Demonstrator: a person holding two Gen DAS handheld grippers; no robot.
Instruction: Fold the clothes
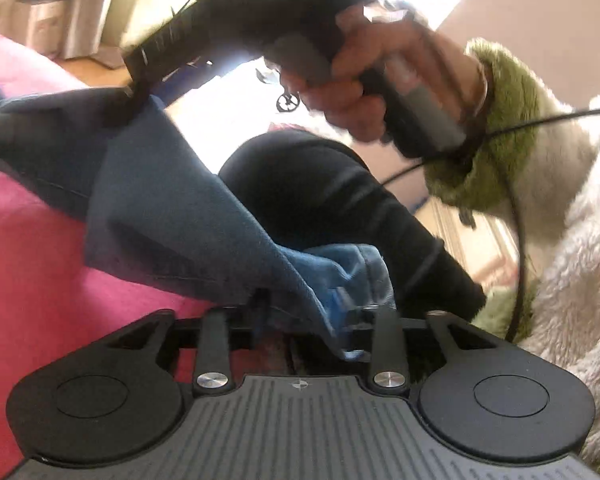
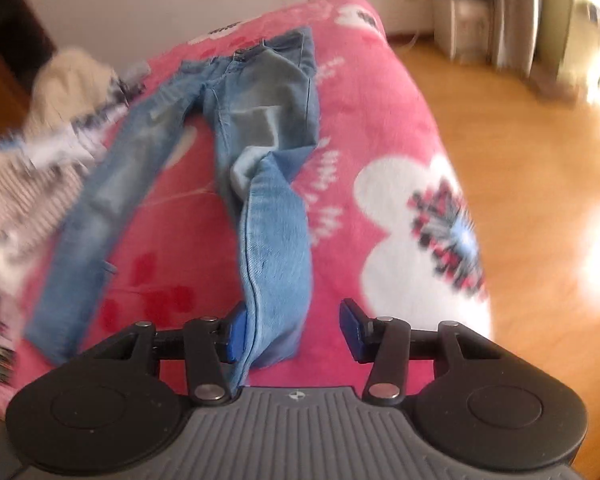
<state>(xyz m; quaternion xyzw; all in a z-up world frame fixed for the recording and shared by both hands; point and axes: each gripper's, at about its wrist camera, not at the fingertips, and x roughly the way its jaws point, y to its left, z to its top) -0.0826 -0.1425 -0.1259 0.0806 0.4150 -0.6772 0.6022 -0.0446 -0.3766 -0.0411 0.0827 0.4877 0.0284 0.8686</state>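
Between the spread fingers of the right gripper (image 2: 292,330) hung one jeans leg, touching only the left blue pad (image 2: 236,334). Beyond, the jeans (image 2: 256,112) lay spread on the pink blanket (image 2: 380,128) of the bed, a clothes pile (image 2: 40,140) at their left. The left gripper (image 1: 312,320) pinched a denim fold; past it, a hand (image 1: 364,80) held the other gripper's handle.
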